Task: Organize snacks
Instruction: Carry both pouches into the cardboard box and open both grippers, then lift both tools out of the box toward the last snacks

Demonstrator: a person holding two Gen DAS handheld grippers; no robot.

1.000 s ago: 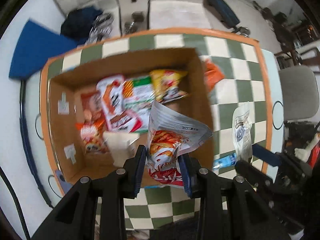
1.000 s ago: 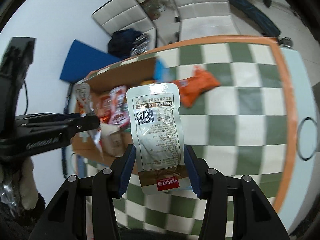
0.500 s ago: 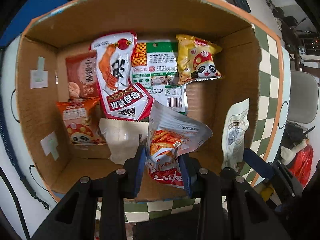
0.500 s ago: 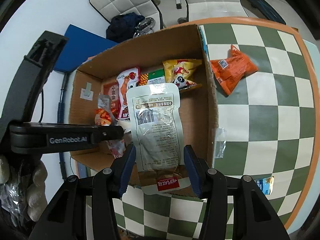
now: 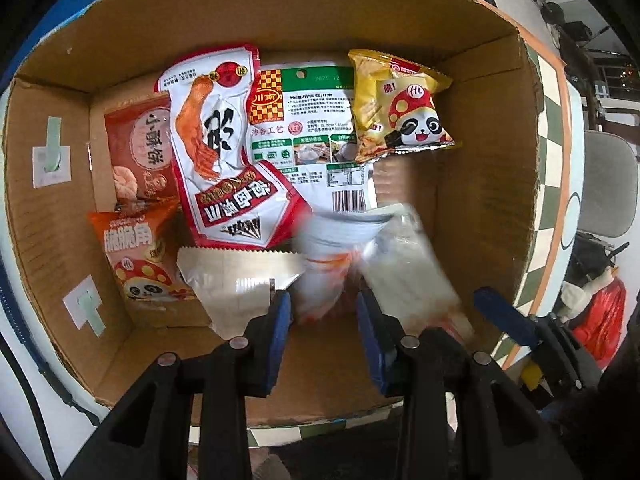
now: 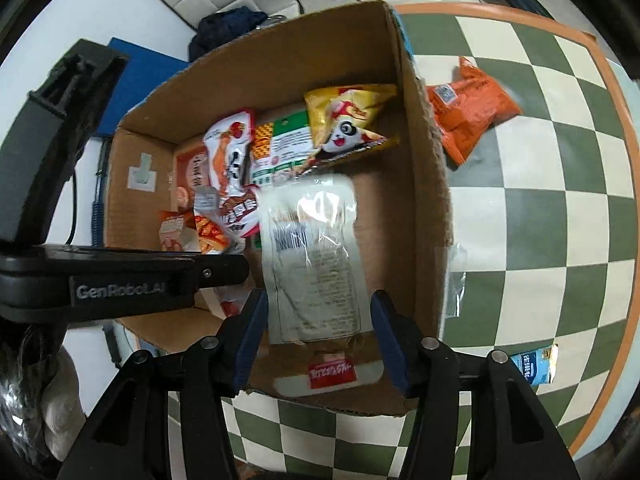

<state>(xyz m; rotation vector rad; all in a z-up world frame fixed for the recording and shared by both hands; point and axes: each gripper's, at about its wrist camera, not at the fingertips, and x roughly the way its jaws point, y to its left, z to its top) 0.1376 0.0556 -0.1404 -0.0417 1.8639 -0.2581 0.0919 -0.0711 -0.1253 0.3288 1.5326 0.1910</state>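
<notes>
Cardboard box (image 6: 428, 208) on checkered table (image 6: 540, 208) holds snacks. Left gripper (image 5: 324, 312) jaws opening, blurred orange-white pouch (image 5: 324, 276) between them. Right gripper (image 6: 316, 320) jaws opening, clear pouch (image 6: 312, 256) loose between them, over the box. Orange pack (image 6: 468, 112) on table at 1 o'clock.

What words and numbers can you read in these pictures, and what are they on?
"GenRobot.AI": side of the left gripper.
"2025-12": top of the green-and-white packet.
"脆脆角": orange panda bag.
"脆!": yellow panda bag.
Silver pouch: print and barcode too blurred.
Blue packet on the table: too small.
</notes>
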